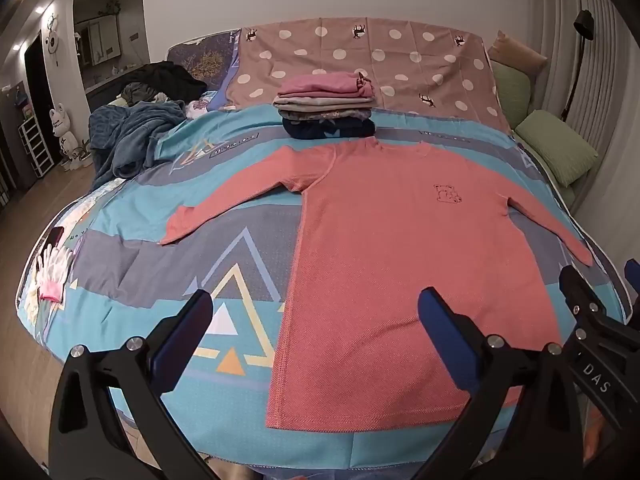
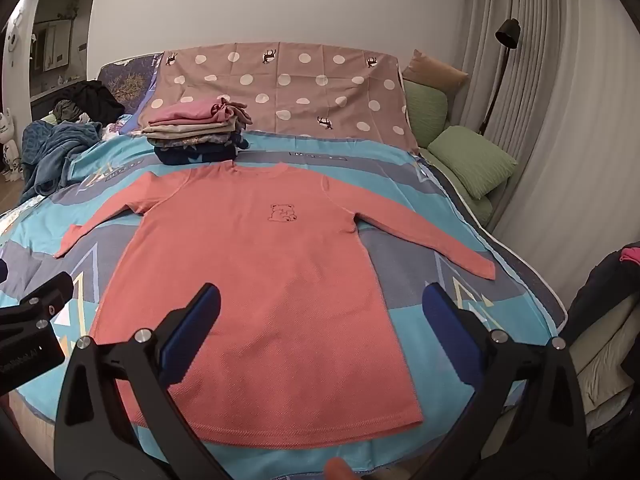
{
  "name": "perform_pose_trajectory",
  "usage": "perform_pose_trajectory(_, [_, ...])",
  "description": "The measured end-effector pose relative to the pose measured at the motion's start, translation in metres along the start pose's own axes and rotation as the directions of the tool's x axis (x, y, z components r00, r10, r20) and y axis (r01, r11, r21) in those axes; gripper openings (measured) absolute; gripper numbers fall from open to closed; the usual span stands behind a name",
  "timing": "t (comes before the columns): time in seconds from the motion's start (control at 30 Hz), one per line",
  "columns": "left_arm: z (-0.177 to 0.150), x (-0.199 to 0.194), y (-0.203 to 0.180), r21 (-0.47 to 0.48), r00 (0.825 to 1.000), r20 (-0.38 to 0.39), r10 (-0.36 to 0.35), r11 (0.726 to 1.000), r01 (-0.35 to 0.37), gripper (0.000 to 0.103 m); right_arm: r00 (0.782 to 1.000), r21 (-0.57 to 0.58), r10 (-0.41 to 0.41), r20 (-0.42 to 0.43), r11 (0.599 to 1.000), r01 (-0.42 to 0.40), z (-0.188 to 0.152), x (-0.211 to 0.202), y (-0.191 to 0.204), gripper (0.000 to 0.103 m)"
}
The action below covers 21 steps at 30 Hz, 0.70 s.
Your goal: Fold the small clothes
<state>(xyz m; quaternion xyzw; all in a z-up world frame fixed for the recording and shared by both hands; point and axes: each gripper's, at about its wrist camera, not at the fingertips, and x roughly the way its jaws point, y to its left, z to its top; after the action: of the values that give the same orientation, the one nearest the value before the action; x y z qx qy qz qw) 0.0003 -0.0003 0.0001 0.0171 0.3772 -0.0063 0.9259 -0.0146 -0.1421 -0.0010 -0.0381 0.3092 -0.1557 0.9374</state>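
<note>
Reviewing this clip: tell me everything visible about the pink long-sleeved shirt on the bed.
The shirt is salmon pink, of a textured knit-looking fabric, with a round neck, long sleeves and a small bear outline on the chest. It lies flat and unfolded, front up, on the patterned bedspread, both sleeves spread outward, hem toward the cameras, collar close to the stack of folded clothes. Neither open gripper appears to hold it.
</note>
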Motion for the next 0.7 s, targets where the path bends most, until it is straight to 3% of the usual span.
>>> perform_pose_trajectory(0.7, [-0.0028,-0.0062,-0.0017,-0.009,0.998,0.043,-0.037,0.999,0.037,0.102,1.000,0.001,-0.001,-0.006,1.000,0.001,-0.0011,0.0007,0.0026,0.101])
